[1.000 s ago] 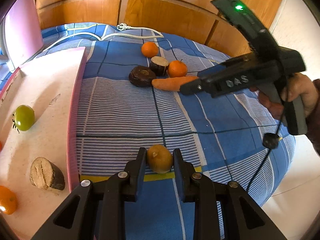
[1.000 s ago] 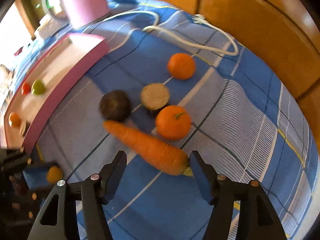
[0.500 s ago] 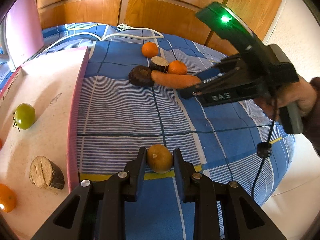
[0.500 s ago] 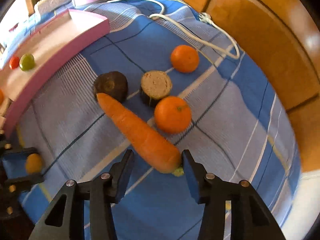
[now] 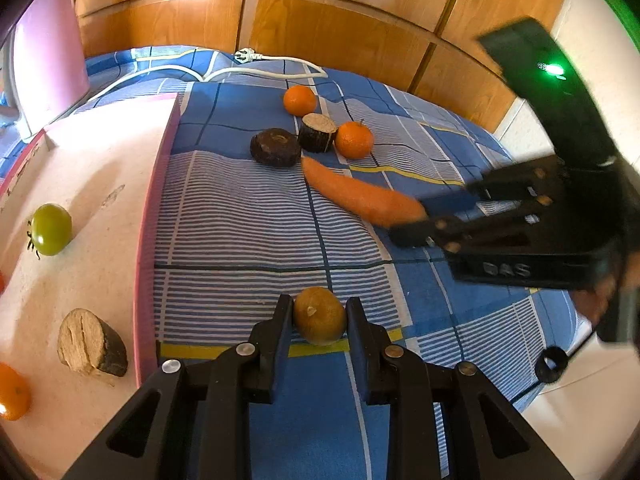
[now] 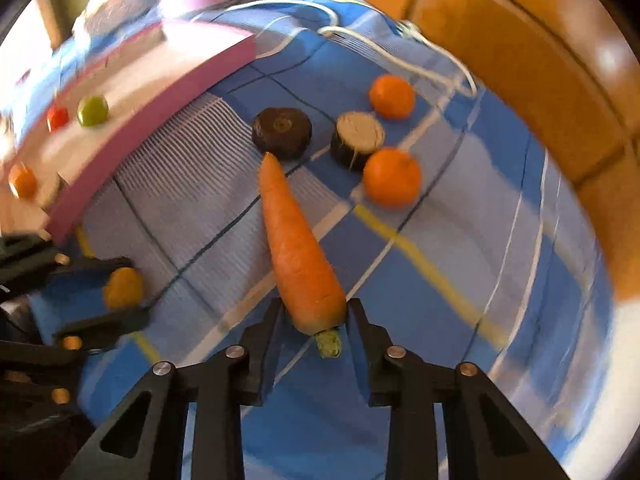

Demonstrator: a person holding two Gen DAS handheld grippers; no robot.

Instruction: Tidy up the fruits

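My left gripper (image 5: 319, 314) is shut on a small yellow-brown fruit (image 5: 320, 315) above the blue checked cloth. My right gripper (image 6: 315, 316) is shut on the thick end of a long carrot (image 6: 298, 244), whose tip points at a dark round beet (image 6: 282, 132). In the left wrist view the carrot (image 5: 360, 196) lies slanted with the right gripper (image 5: 420, 226) at its lower right end. Beyond it sit a cut brown stump piece (image 5: 317, 132) and two oranges (image 5: 354, 140) (image 5: 300, 100).
A pink-edged tray (image 5: 150, 208) on the left holds a green tomato (image 5: 51, 229), a cut brown piece (image 5: 90, 344) and an orange (image 5: 12, 398). A white cable (image 5: 256, 70) lies at the back by the wooden wall. A pink box (image 5: 48, 52) stands behind the tray.
My right gripper closed onto the carrot's thick end and swung it, so the carrot now points away from me. The left gripper and its fruit stayed still.
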